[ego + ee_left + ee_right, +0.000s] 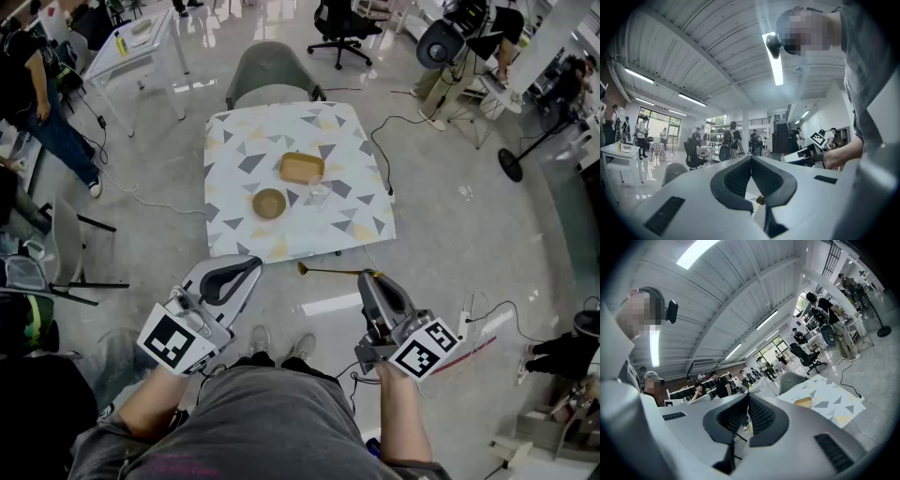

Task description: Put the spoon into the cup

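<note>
A gold spoon (333,271) lies level in the air just in front of the table's near edge. Its handle end is pinched in my right gripper (372,276), which is shut on it, and its bowl points left. The clear glass cup (320,192) stands upright on the patterned table (234,141), far beyond both grippers. My left gripper (255,263) is shut and holds nothing, and hangs to the left of the spoon's bowl. In the left gripper view the jaws (751,158) meet at their tips, and a small gold piece of the spoon (760,200) shows below them.
A wooden bowl (269,203) stands left of the cup and a shallow wooden tray (301,168) behind it. A grey chair (272,80) stands at the table's far side. Cables (380,141) trail over the floor at the right. People and desks stand around the room.
</note>
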The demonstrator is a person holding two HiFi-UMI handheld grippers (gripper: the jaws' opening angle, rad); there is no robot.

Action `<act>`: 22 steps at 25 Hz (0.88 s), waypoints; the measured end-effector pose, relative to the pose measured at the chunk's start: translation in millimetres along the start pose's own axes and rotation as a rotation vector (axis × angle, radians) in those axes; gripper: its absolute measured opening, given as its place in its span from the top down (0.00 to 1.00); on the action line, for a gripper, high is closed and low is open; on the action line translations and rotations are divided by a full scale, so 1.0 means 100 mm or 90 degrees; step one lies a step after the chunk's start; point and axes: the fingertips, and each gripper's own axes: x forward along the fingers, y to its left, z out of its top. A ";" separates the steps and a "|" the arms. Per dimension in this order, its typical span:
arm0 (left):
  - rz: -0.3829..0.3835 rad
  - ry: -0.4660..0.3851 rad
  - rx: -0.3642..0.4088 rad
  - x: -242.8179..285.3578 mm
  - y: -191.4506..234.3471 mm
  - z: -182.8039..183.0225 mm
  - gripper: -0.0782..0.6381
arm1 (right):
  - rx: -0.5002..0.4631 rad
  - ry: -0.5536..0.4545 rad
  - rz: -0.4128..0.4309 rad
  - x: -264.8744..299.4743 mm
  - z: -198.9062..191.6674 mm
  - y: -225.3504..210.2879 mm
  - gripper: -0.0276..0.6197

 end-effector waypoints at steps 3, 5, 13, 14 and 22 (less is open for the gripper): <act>0.003 -0.048 0.020 0.08 0.02 0.13 0.87 | 0.000 0.002 0.001 0.02 0.01 -0.04 0.92; 0.005 -0.058 0.025 0.11 0.03 0.16 0.87 | 0.000 0.003 0.002 0.03 0.02 -0.06 0.92; 0.012 -0.053 0.025 0.21 0.00 0.17 0.87 | -0.002 0.008 0.014 0.03 0.08 -0.14 0.92; 0.013 -0.052 0.025 0.22 -0.01 0.17 0.87 | -0.003 0.007 0.015 0.02 0.09 -0.14 0.92; 0.020 -0.049 0.031 0.38 -0.12 0.15 0.87 | 0.006 0.009 0.022 -0.05 0.15 -0.33 0.92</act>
